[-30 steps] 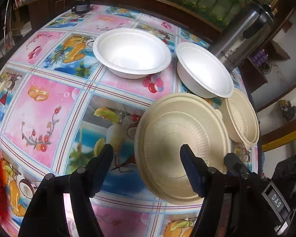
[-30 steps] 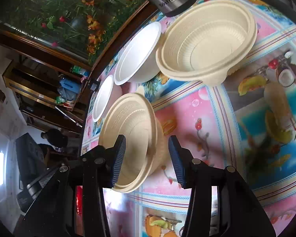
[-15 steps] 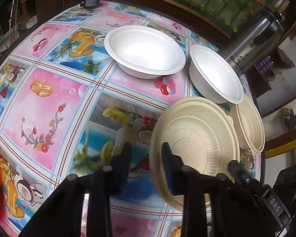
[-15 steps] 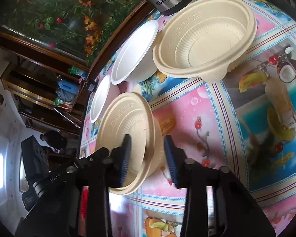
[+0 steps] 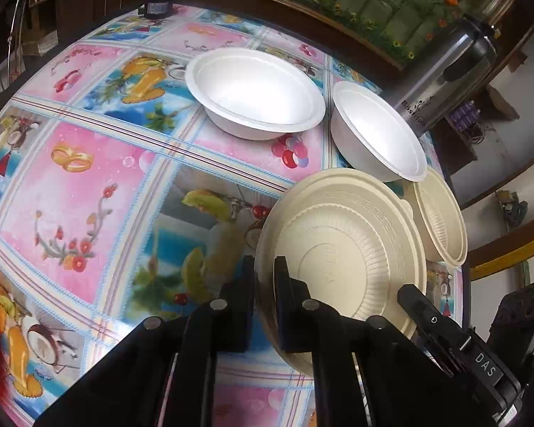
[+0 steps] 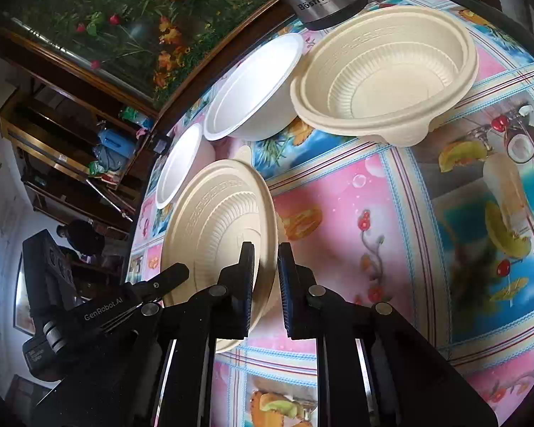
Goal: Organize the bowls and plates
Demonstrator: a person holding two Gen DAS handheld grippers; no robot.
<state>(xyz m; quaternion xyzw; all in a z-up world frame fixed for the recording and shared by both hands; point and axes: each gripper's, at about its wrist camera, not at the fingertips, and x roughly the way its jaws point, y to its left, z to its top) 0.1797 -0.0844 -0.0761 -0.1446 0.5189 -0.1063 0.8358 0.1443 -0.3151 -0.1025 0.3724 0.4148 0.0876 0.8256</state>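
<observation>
A cream ribbed bowl (image 5: 345, 245) sits on the patterned table, seen also in the right wrist view (image 6: 217, 224). My left gripper (image 5: 265, 284) is shut on its left rim. My right gripper (image 6: 267, 277) is shut on its opposite rim. A second cream bowl (image 6: 384, 74) stands beyond it, at the far right in the left wrist view (image 5: 441, 220). Two white foam bowls stand further back: a large one (image 5: 254, 87) and a smaller one (image 5: 377, 131).
A steel thermos flask (image 5: 445, 74) stands at the table's back right corner. The table has a fruit-print oilcloth (image 5: 89, 178). A small dark object (image 5: 156, 5) sits at the far edge. A wooden frame runs behind the table.
Both grippers have closed from wide open onto opposite rims of the near cream bowl. The left view has shifted slightly leftward.
</observation>
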